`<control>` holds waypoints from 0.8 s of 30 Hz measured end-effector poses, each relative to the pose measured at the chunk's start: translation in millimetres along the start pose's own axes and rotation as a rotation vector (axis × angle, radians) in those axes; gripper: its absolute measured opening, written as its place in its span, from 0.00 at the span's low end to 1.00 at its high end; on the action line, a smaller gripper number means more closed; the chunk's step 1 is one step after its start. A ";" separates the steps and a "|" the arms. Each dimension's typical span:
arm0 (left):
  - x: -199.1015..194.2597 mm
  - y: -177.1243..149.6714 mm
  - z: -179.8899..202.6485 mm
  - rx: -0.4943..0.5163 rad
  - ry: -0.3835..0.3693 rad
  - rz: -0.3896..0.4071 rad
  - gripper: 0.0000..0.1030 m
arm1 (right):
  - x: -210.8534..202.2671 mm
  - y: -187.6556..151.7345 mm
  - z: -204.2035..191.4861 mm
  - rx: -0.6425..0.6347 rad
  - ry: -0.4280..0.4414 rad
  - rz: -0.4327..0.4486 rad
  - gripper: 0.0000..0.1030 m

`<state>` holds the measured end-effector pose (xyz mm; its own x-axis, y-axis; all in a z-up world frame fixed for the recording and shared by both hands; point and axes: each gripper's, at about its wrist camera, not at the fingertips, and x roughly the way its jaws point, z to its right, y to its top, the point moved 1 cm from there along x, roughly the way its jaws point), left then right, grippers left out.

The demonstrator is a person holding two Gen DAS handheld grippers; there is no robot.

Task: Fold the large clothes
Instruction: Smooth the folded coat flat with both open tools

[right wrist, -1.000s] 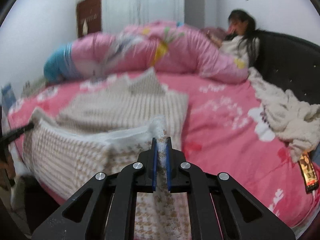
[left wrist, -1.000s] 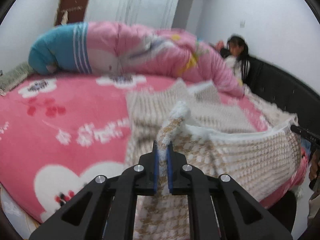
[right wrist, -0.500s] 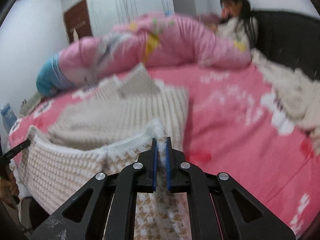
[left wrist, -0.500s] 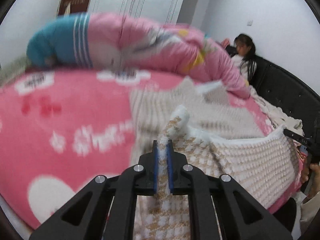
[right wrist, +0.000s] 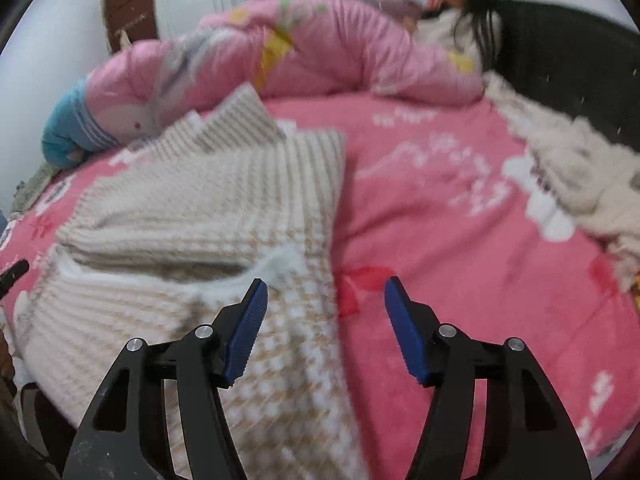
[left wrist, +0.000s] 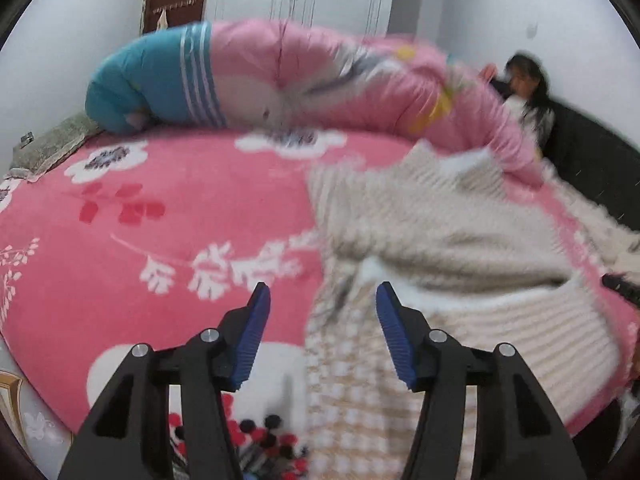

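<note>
- Both grippers have just been opening: the left gripper (left wrist: 320, 312) and right gripper (right wrist: 322, 306) now stand w/ jaws wide, nothing pinched; cloth lies under and between them but the pads don't press on it.
- The task's thing, a large cream-and-tan knit garment (right wrist: 208, 208), lies on the pink floral bed (left wrist: 140, 208), spread from the near edge toward the middle.
- Its near hem has been brought up over the body, so a houndstooth layer (left wrist: 352, 392) sits on top by the near edge; the ribbed part (left wrist: 432, 216) reaches toward the rolled pink quilt (left wrist: 320, 72) along the far edge.
- Step in hand, as I judge it: letting go after a fold. Pull both grippers straight back and up so the pads don't snag the fuzzy knit and drag the fold open.
- Check the folded edge lies even L to R; the white fleecy lip (right wrist: 280, 264) looks a bit bunched, so you may need to smooth it.
- For the next fold, prob. take a side edge, one gripper near each corner.
- A person (right wrist: 460, 20) sits at the far right corner by the dark headboard (right wrist: 568, 68), well apart from the garment.
</note>
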<state>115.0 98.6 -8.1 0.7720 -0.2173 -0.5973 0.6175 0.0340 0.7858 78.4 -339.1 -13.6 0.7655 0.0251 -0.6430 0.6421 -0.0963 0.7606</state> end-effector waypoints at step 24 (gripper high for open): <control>24.2 -91.8 79.4 0.221 -0.185 -0.207 0.57 | 13.9 -79.3 -122.8 -0.289 0.298 -0.234 0.21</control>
<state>65.0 12.8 -82.0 0.5812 -0.3712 -0.7242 0.6947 -0.2371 0.6791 43.5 -208.8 -71.9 0.5509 0.3016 -0.7781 0.7518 0.2253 0.6197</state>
